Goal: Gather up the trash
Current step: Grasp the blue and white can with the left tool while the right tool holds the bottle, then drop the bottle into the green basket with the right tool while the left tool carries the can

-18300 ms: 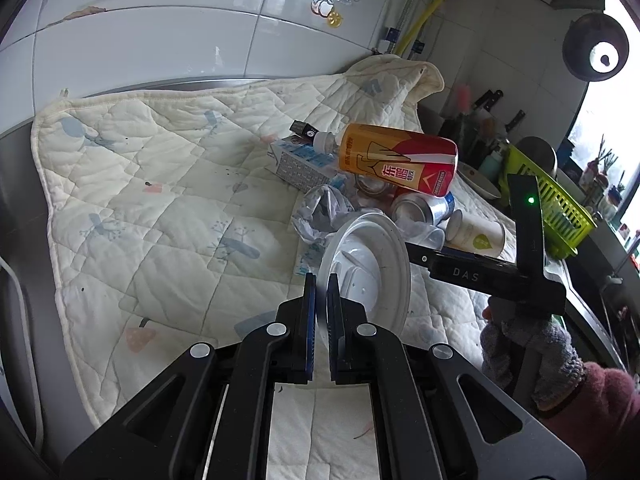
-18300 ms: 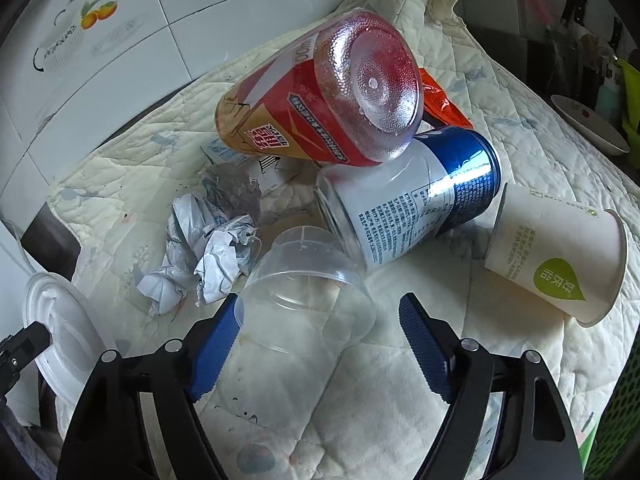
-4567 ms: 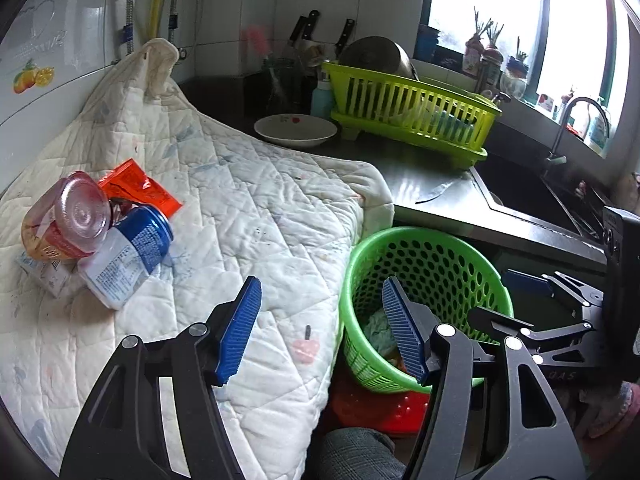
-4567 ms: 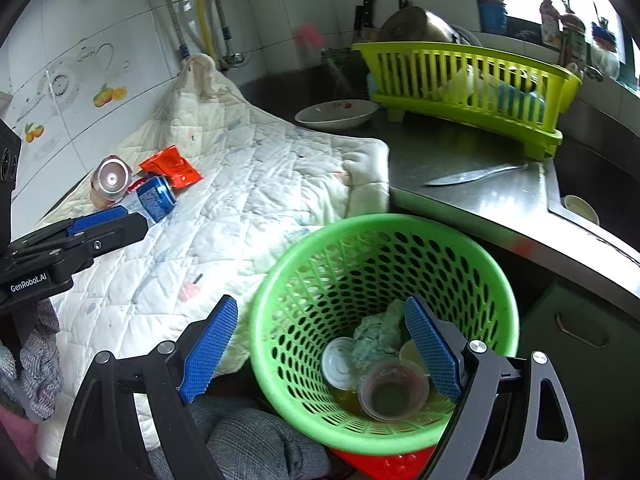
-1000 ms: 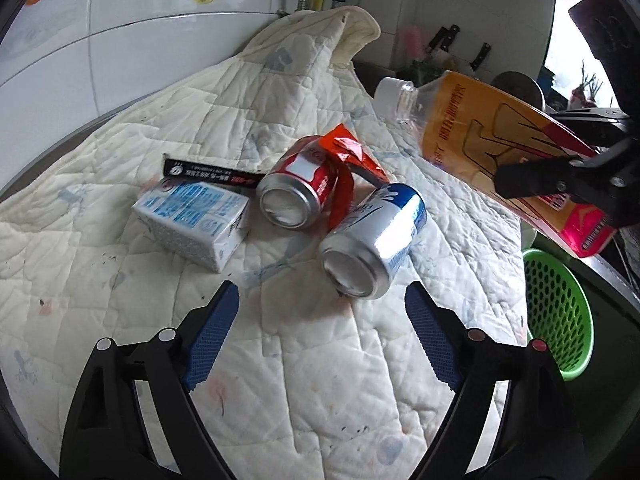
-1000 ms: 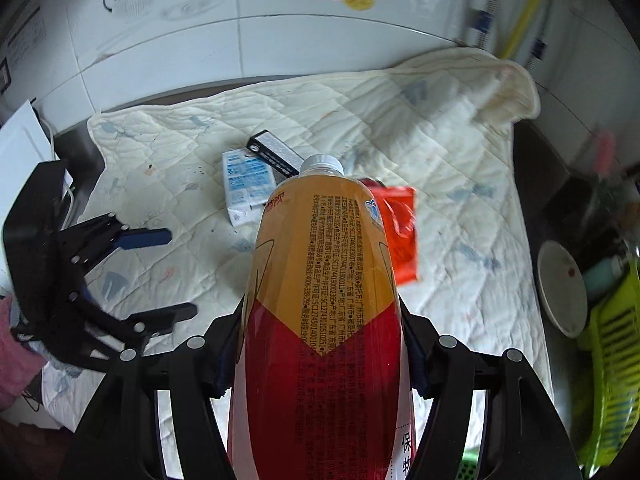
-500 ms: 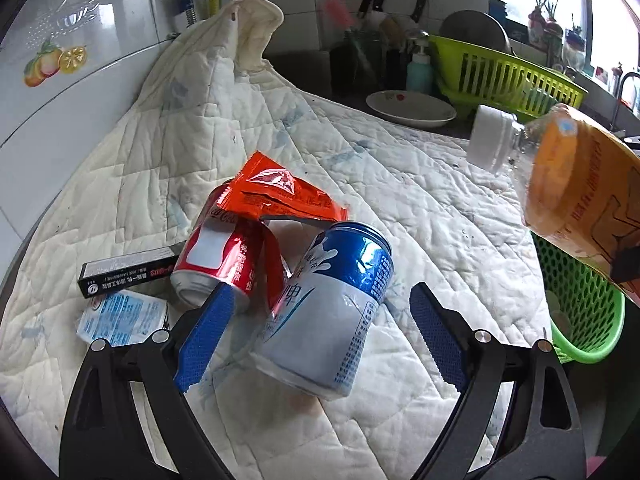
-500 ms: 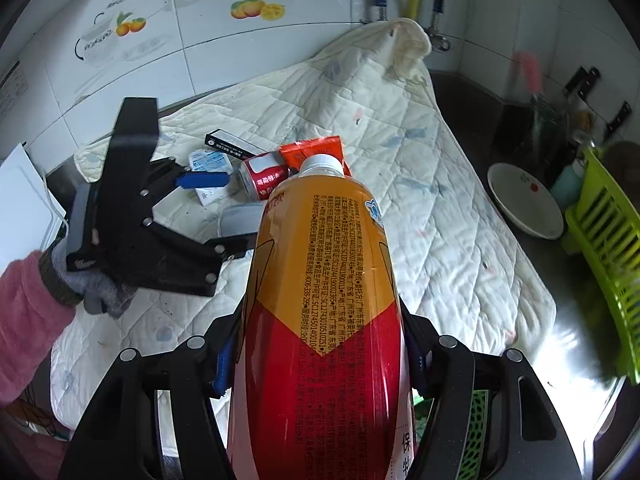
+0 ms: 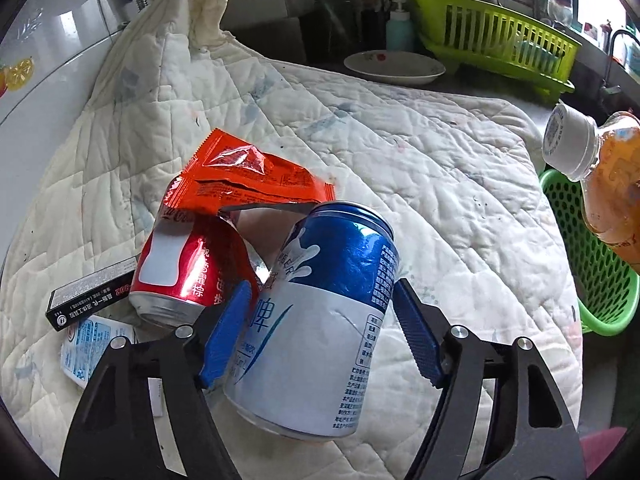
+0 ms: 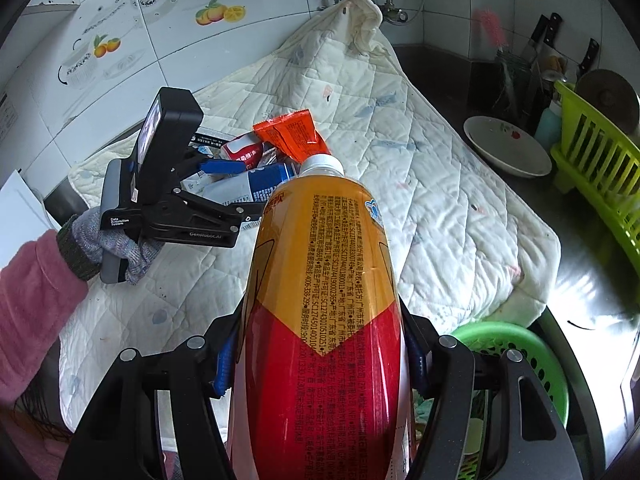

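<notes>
Two grippers at work. Left gripper [image 9: 320,332] has just been closing around the blue-and-white can [image 9: 320,320], centre of the left wrist view; its pads look at or nearly on the can, firm grip not confirmed. Can probably light, thin-walled, slick, so grip mid-body, gently. Right gripper [image 10: 320,356] is clamped on the orange drink bottle [image 10: 324,300] w/ liquid inside, likely heavier. Green basket [image 10: 516,344], lower right, holds trash, contents mostly hidden. Red can [image 9: 188,264] & red wrapper [image 9: 244,176] lie on the quilt [image 9: 440,160].
</notes>
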